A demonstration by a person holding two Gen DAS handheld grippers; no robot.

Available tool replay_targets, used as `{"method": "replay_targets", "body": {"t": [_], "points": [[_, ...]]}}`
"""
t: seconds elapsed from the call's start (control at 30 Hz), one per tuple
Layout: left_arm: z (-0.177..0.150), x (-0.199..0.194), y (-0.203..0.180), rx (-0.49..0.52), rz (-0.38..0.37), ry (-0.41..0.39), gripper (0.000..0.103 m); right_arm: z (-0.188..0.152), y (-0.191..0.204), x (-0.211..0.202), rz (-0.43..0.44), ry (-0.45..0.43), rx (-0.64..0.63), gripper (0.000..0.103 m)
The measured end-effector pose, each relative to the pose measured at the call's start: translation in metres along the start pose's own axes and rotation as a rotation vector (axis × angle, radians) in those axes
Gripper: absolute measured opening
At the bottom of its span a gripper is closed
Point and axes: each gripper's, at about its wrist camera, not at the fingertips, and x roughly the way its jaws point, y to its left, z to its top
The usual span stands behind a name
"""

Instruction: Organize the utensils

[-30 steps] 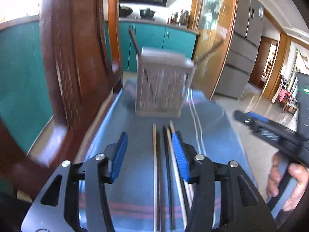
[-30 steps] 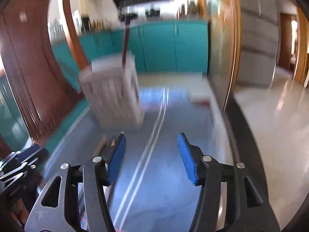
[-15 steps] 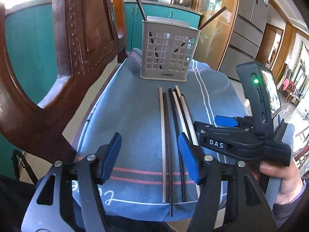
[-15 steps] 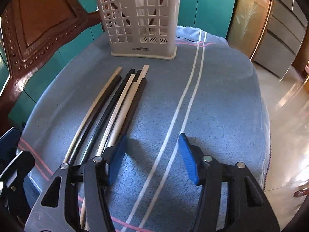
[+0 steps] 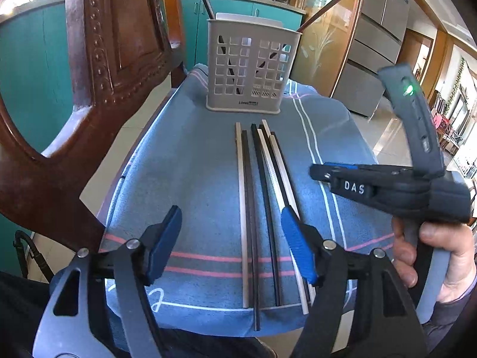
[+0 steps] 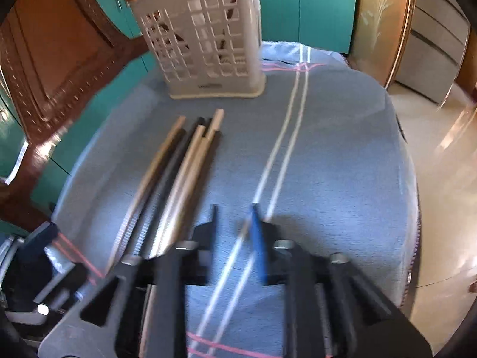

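Several chopsticks (image 5: 259, 197), pale and black, lie side by side on a blue striped cloth (image 5: 184, 161), pointing at a grey slotted utensil basket (image 5: 247, 65) that holds two dark sticks. My left gripper (image 5: 232, 244) is open and empty above the near ends of the chopsticks. My right gripper (image 6: 234, 232) is open but with its jaws closer together, empty, just right of the chopsticks (image 6: 184, 167); it also shows from the side in the left wrist view (image 5: 387, 185). The basket (image 6: 205, 38) stands beyond it.
A carved wooden chair back (image 5: 98, 68) rises at the left of the cloth. The cloth's edges drop off at right and near. Teal cabinets (image 5: 26, 68), a glass door and a fridge (image 5: 378, 38) stand behind.
Both grippers pulled back from the basket and dropped toward the chopsticks. The right gripper's jaws have narrowed and it has swung in beside the chopsticks.
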Motion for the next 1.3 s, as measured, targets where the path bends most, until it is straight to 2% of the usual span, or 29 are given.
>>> {"method": "replay_targets", "body": {"t": [0.03,0.2,0.3,0.37,0.53,0.6,0.67,0.73,0.83,1.07,1.1,1.13,1.2,1.3], "points": [[0.000,0.001,0.000,0.000,0.000,0.002,0.070,0.001,0.003,0.001,0.000,-0.007,-0.006,0.043],[0.000,0.001,-0.001,0.007,0.002,0.005,0.072,0.000,0.020,0.015,-0.030,0.011,-0.057,0.041],[0.001,0.001,-0.001,0.005,0.004,0.006,0.072,0.001,0.021,0.016,-0.056,0.028,-0.082,0.012],[0.001,0.001,0.000,0.003,0.001,0.008,0.072,0.001,0.018,0.017,-0.062,0.031,-0.084,0.006],[0.001,0.004,0.000,0.003,-0.005,0.017,0.075,0.001,0.002,0.015,-0.116,0.037,-0.062,0.005],[0.000,0.004,-0.001,0.004,-0.007,0.020,0.075,0.002,-0.005,0.013,-0.083,0.043,-0.021,0.007],[0.001,0.006,-0.001,0.005,-0.007,0.026,0.075,0.001,-0.008,0.010,-0.020,0.040,0.015,0.017],[0.001,0.008,-0.001,0.004,-0.008,0.034,0.075,0.002,-0.004,0.008,-0.001,0.026,0.018,0.035],[0.000,0.012,-0.001,0.003,-0.010,0.046,0.075,0.004,0.012,0.006,0.012,0.012,-0.019,0.041],[-0.001,0.015,0.002,-0.006,-0.011,0.063,0.075,0.005,0.032,0.020,0.002,0.040,-0.067,0.040],[-0.001,0.016,0.002,-0.008,-0.010,0.065,0.075,0.005,0.033,0.020,0.012,0.042,-0.072,0.033],[-0.001,0.016,0.003,-0.010,-0.010,0.066,0.075,0.006,0.032,0.020,0.025,0.043,-0.074,0.019],[0.000,0.018,0.003,-0.014,-0.010,0.070,0.075,0.006,0.033,0.019,0.025,0.043,-0.083,0.012],[0.000,0.019,0.002,-0.015,-0.011,0.073,0.075,0.006,0.029,0.015,0.014,0.041,-0.080,0.010]]}}
